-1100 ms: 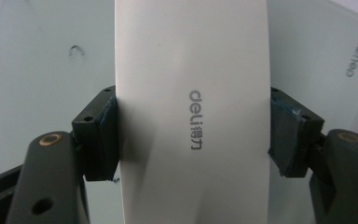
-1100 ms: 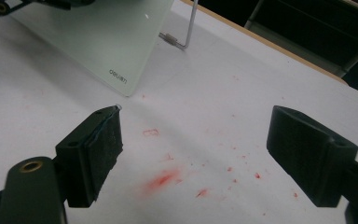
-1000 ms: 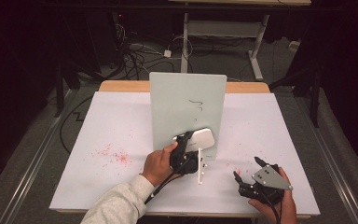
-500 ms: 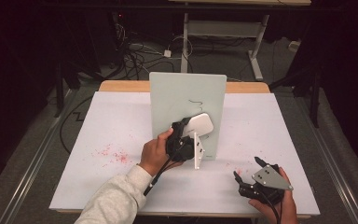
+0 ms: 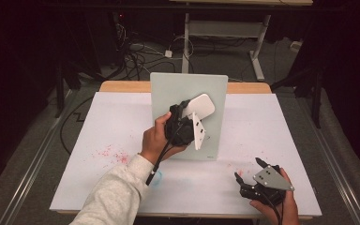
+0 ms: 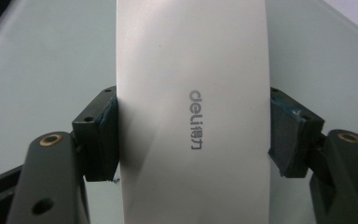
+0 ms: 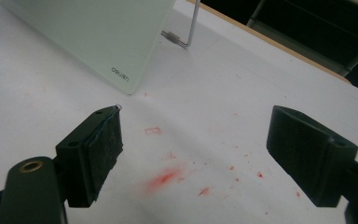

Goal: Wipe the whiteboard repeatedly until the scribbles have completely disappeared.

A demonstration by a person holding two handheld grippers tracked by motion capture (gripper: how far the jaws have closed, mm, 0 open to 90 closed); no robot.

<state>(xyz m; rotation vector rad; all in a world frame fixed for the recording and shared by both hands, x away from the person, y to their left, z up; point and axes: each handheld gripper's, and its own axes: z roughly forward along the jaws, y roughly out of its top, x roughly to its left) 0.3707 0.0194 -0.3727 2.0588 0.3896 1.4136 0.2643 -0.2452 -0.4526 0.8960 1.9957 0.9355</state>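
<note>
The left gripper (image 5: 194,123) has climbed the board (image 5: 164,93) over the last second: it was low near the board's foot, and now it sits near the middle of the pale face, with the eraser (image 5: 198,106) carried up with it. I judge this an upward wiping stroke across the board, well under way, with the upper part of the face not yet covered.

In the left gripper view the jaws are closed against the two long sides of the eraser (image 6: 191,116), pads pressed flat to it, so the grip looks firm. The eraser is a smooth white block with rounded edges and grey "deli" lettering on its back; behind it the board (image 6: 42,60) shows as plain frosted green-grey, and I cannot tell whether the eraser's face touches it.

Further right, the right gripper (image 5: 249,172) rests low on the table (image 5: 98,122), well apart from the board, much where it was. Its jaws stand wide apart and hold nothing; between them the white table (image 7: 205,116) shows red smudges (image 7: 168,177)
</note>
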